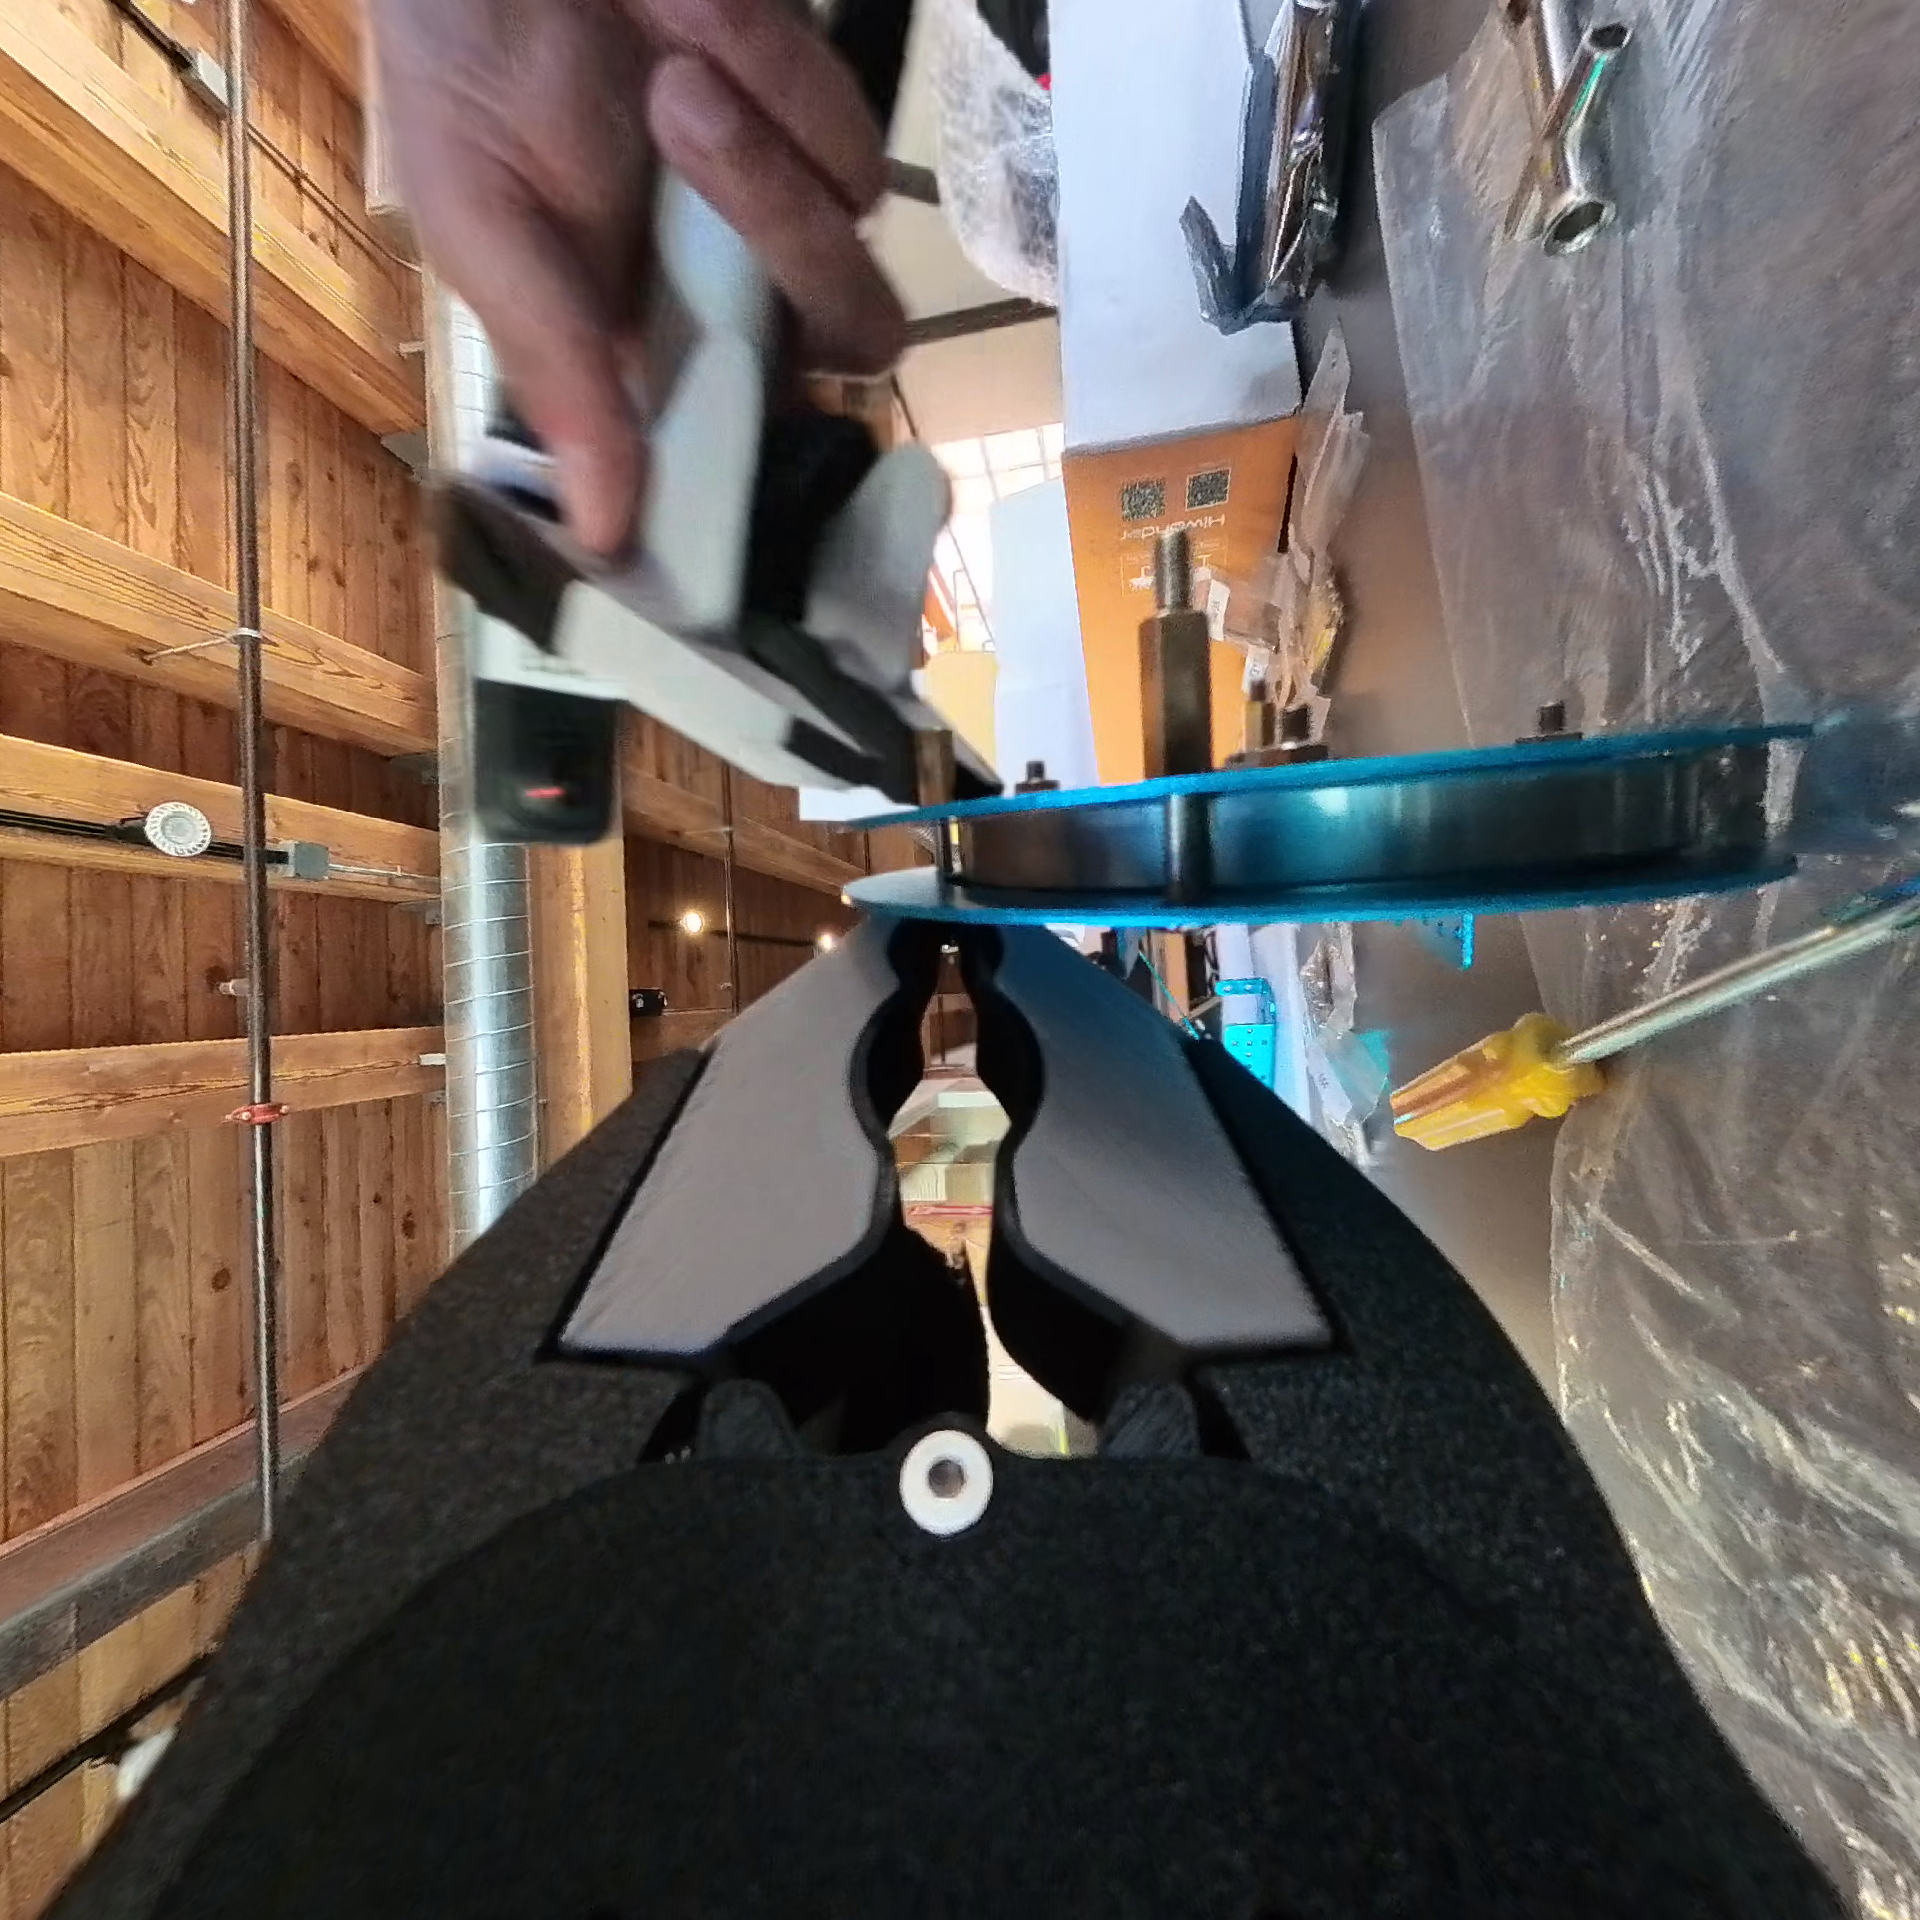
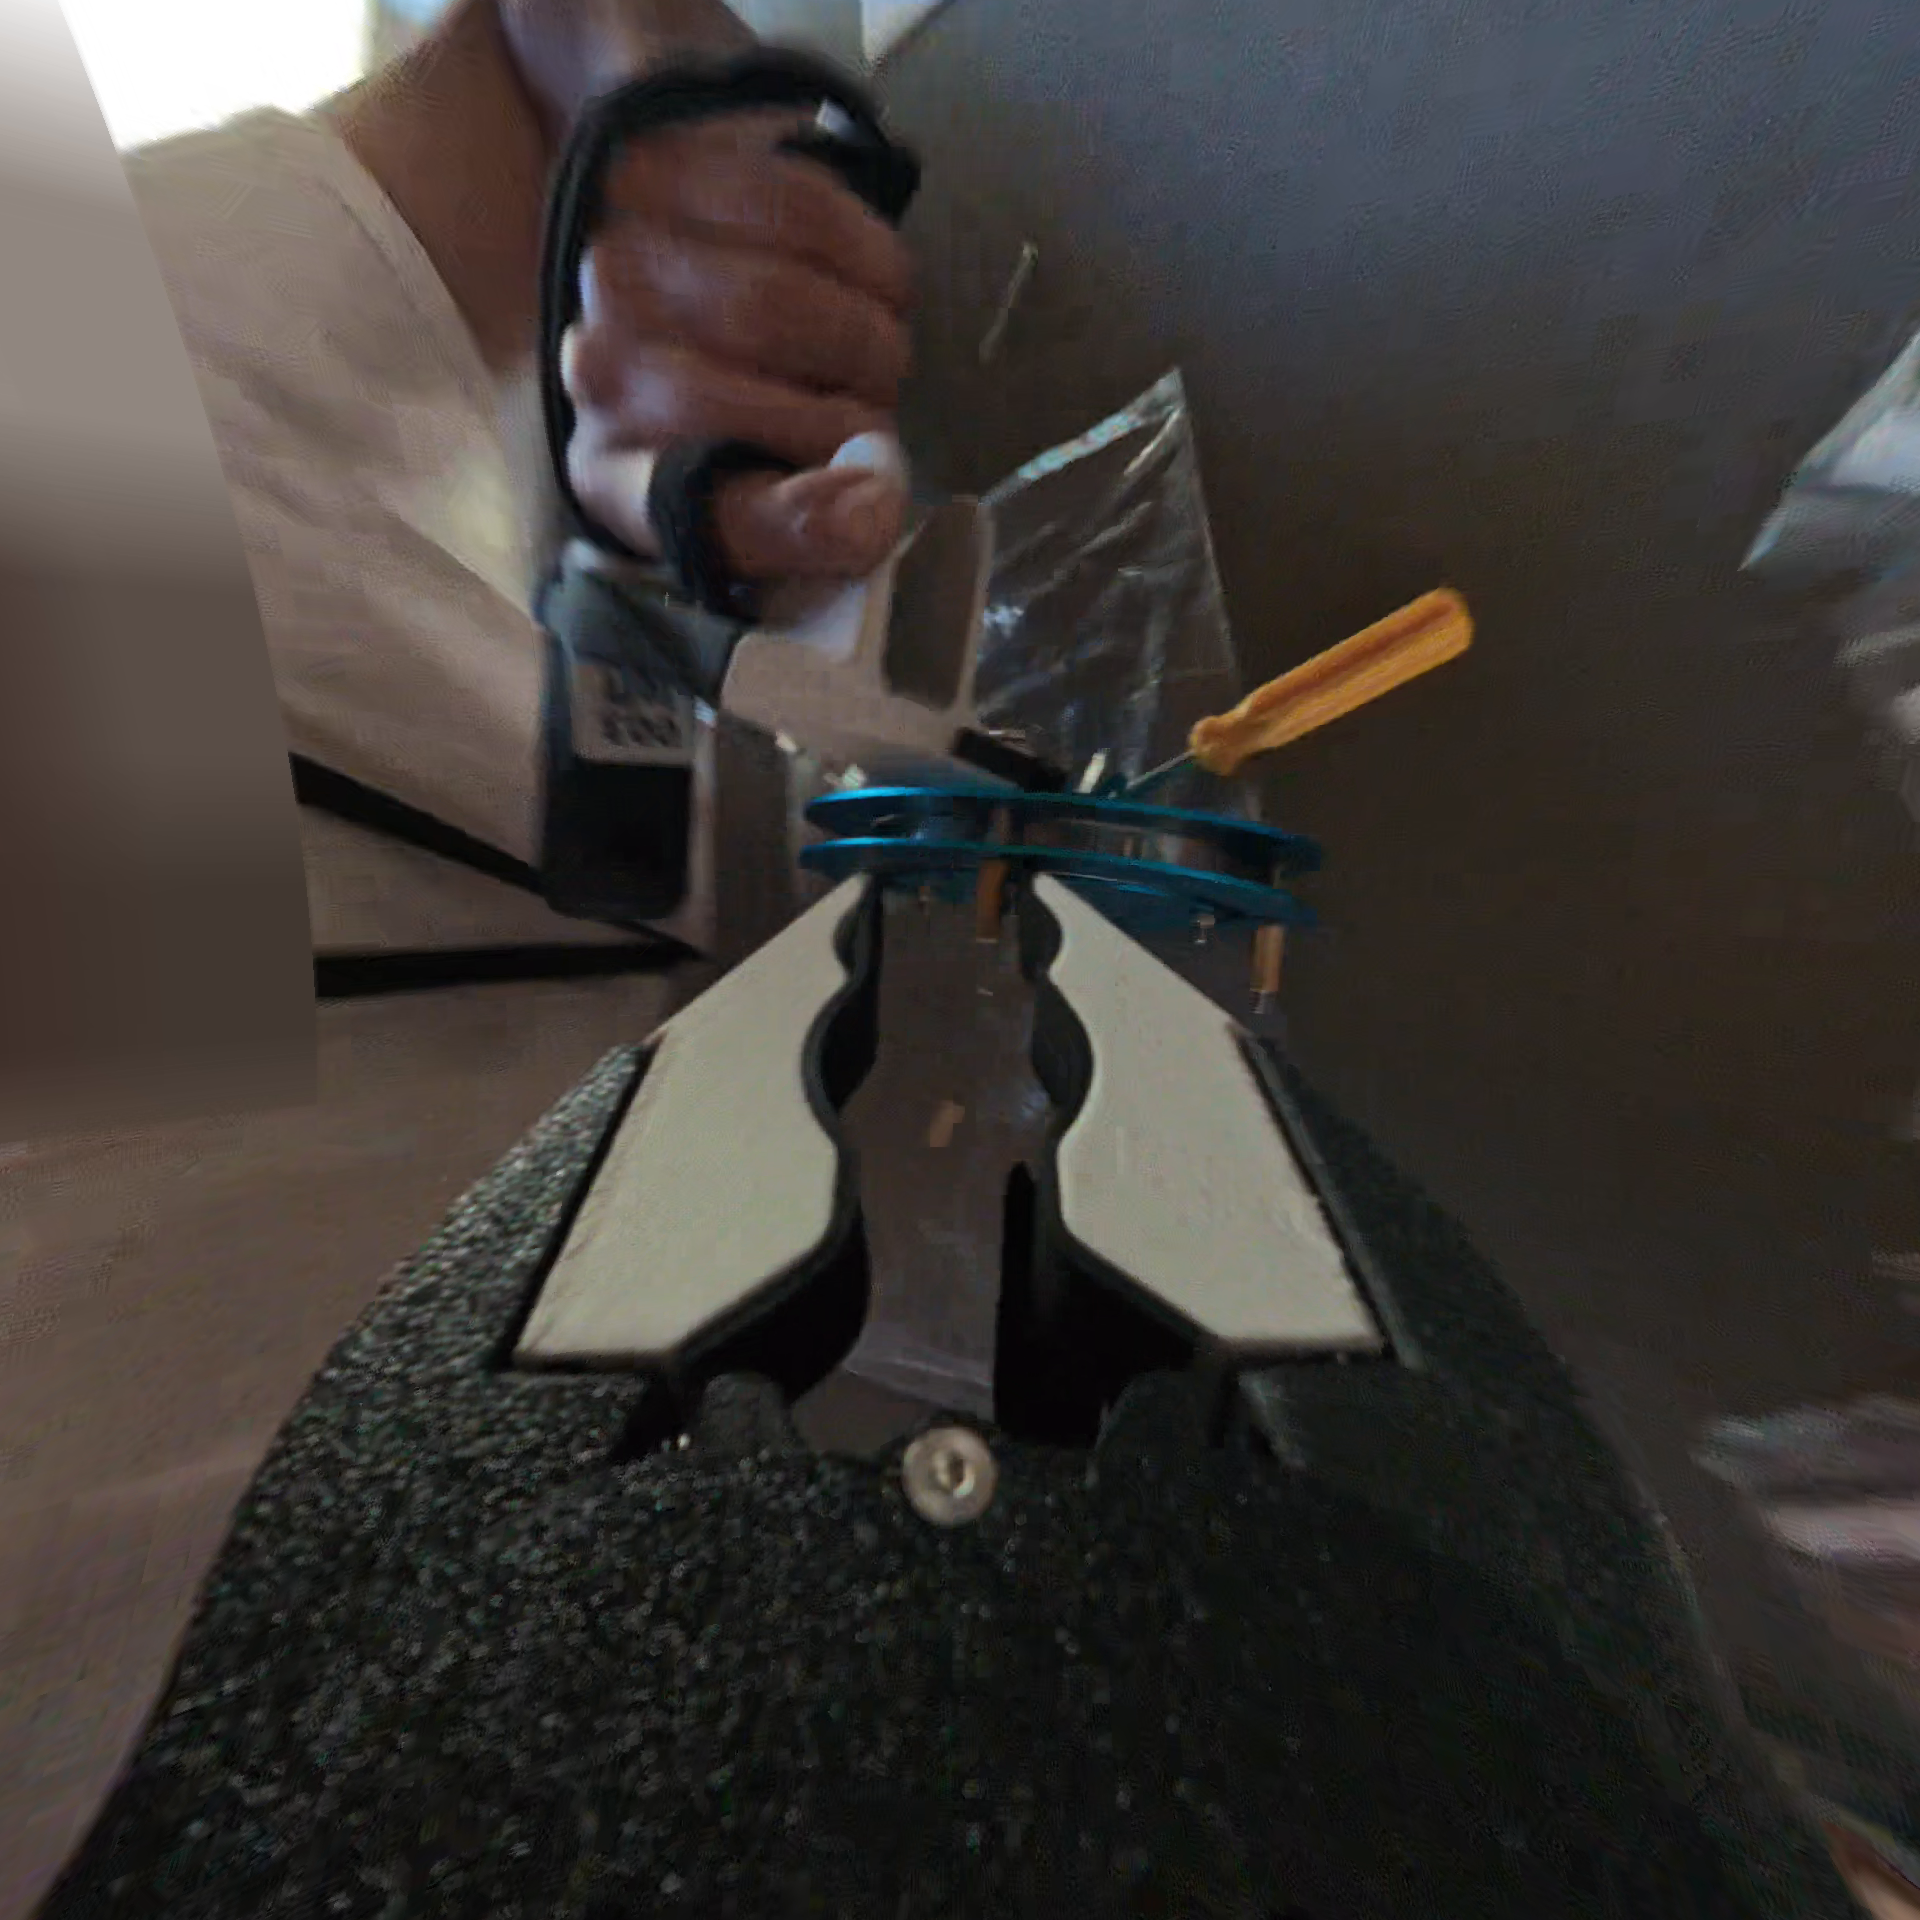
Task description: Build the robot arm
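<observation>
A blue assembly of two round plates (image 1: 1340,774) joined by dark posts is held between both grippers. My left gripper (image 1: 945,930) has its jaws almost closed at the near rim of one plate, and that plate hides the tips. In the right wrist view the same assembly (image 2: 1060,831) sits at my right gripper (image 2: 951,899). Its jaws stand apart on either side of a thin brass standoff (image 2: 989,900) under the plates. The right gripper also shows in the left wrist view (image 1: 920,764), held by a hand (image 1: 582,208), with its tips at the other plate. The left gripper's tip (image 2: 1003,750) touches the assembly's far side.
A yellow-handled screwdriver (image 1: 1496,1081) lies on clear plastic sheeting (image 1: 1714,520) over a dark table; it also shows in the right wrist view (image 2: 1335,681). An orange box (image 1: 1174,582), small parts bags (image 1: 1320,582), a chrome socket wrench (image 1: 1569,156) and blue brackets (image 1: 1247,1029) lie around.
</observation>
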A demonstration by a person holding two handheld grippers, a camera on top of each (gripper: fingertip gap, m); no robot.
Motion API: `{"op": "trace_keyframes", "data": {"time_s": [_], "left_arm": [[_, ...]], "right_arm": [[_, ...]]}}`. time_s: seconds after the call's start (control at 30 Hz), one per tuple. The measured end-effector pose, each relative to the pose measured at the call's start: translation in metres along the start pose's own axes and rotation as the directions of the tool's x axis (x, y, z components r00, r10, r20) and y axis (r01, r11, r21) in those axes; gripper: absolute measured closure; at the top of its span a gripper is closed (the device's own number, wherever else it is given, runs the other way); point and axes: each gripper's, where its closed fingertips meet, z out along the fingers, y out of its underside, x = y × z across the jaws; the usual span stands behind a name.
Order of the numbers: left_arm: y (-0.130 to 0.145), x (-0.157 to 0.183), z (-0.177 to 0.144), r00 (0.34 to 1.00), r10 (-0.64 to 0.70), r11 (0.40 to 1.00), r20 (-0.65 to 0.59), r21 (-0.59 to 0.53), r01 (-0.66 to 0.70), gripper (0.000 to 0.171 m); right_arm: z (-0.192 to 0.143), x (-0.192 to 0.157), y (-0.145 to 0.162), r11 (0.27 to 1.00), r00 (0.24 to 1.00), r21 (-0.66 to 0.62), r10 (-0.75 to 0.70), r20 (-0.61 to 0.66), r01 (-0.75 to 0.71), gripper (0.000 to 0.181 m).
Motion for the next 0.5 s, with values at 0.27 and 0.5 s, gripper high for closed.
{"op": "trace_keyframes", "data": {"time_s": [0.27, 0.5], "left_arm": [[0.001, 0.000, 0.000, 1.000, 0.017, 1.000, 0.007, -0.018, -0.017, 0.171], [-0.005, -0.001, -0.002, 1.000, 0.006, 1.000, 0.011, 0.007, -0.006, 0.171]], "right_arm": [[0.001, 0.019, 0.003, 0.902, 0.797, -0.305, -0.417, -0.437, 0.305, 0.176], [0.000, -0.010, 0.003, 0.690, 0.384, -0.250, 0.624, 0.681, -0.679, 0.176]]}}
